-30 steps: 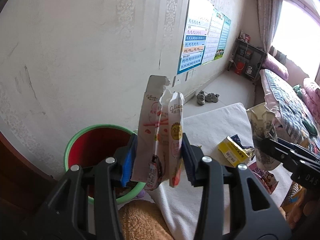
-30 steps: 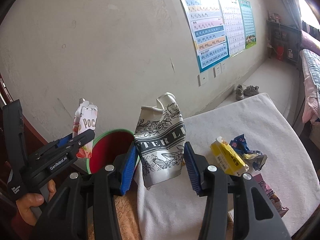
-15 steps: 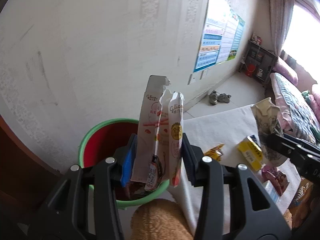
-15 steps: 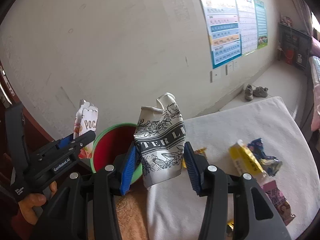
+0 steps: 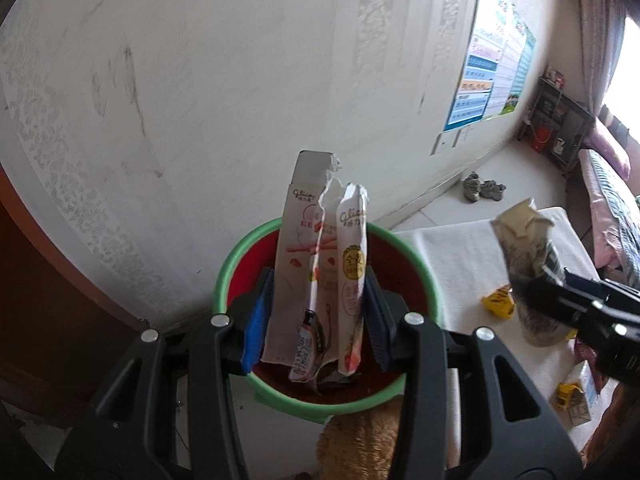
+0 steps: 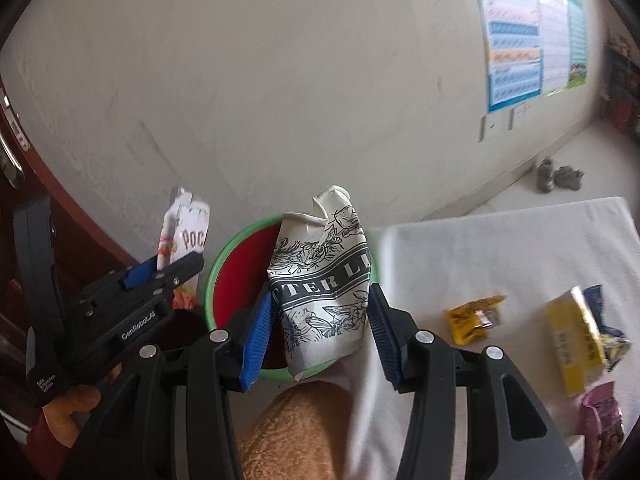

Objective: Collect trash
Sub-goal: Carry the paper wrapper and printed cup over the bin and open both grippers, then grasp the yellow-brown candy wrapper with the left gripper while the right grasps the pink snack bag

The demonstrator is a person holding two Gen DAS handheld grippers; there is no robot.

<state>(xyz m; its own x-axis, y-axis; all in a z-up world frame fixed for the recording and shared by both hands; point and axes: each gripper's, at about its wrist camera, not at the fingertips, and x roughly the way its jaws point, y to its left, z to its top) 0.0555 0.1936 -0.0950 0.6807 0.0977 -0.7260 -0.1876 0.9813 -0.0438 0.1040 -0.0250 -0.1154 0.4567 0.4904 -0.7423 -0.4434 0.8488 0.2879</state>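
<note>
My left gripper [image 5: 314,320] is shut on a torn pink-and-white snack box [image 5: 320,264], held upright right above the red bin with a green rim [image 5: 400,402]. My right gripper [image 6: 318,320] is shut on a crumpled white paper cup with black print [image 6: 320,284], over the bin's [image 6: 212,276] right edge. In the right wrist view the left gripper [image 6: 160,276] and its snack box [image 6: 186,240] show at the left. In the left wrist view the cup [image 5: 528,256] and the right gripper [image 5: 576,308] appear at the right.
A white cloth-covered table [image 6: 500,248] beside the bin carries a yellow wrapper [image 6: 476,316], a yellow box [image 6: 572,336], a blue wrapper [image 6: 608,328] and a pink packet [image 6: 604,412]. A brown furry thing [image 6: 296,432] lies below the bin. A wall stands behind, shoes [image 6: 560,174] on the floor.
Both grippers have swung left and down toward the bin with their loads. The bin now sits centred under the left gripper; the table trash has slid right in both views.
</note>
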